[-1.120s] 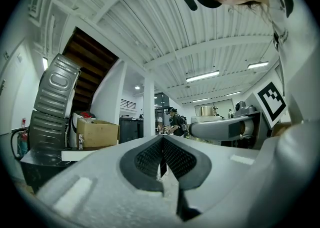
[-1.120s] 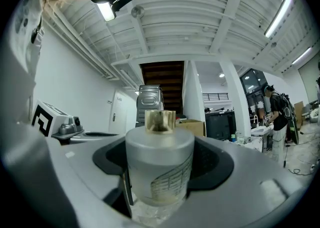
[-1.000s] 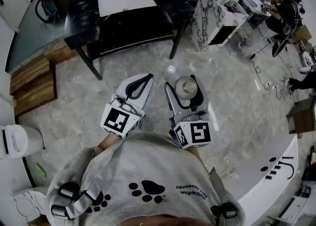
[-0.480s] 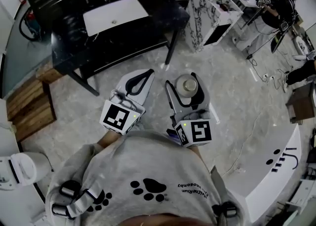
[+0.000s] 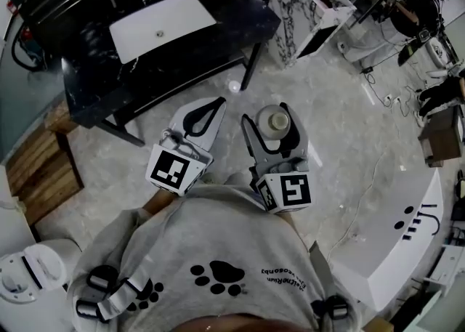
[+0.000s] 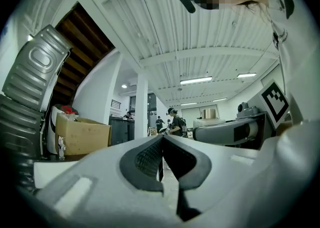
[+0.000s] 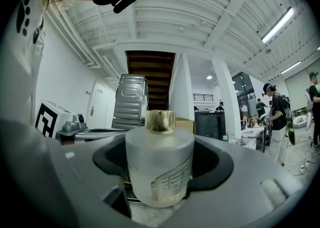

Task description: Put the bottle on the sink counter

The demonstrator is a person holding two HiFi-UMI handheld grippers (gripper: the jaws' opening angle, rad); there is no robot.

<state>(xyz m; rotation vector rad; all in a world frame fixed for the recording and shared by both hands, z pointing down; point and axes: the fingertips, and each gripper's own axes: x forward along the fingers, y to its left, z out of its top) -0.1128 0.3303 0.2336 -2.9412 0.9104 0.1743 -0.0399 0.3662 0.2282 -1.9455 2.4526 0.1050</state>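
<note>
A frosted glass bottle (image 5: 274,123) with a gold cap stands upright between the pads of my right gripper (image 5: 267,115), which is shut on it in front of my chest. In the right gripper view the bottle (image 7: 159,164) fills the space between the jaws, and both dark pads press on its sides. My left gripper (image 5: 216,108) is held beside it, shut and with nothing in it; its pads (image 6: 150,154) meet. The black sink counter (image 5: 236,14) with a white basin (image 5: 161,23) stands ahead, beyond both grippers.
A marble-patterned cabinet (image 5: 299,11) stands right of the counter, with people (image 5: 415,11) and cables beyond it. A white curved fixture (image 5: 403,247) is at the lower right. Wooden boards (image 5: 40,171) and a white toilet (image 5: 29,276) are at the left. A cardboard box (image 6: 82,134) sits behind the counter.
The sink counter has moved down and closer in the head view, and the room has slid left. Both grippers keep their pose, the bottle still in the right one.
</note>
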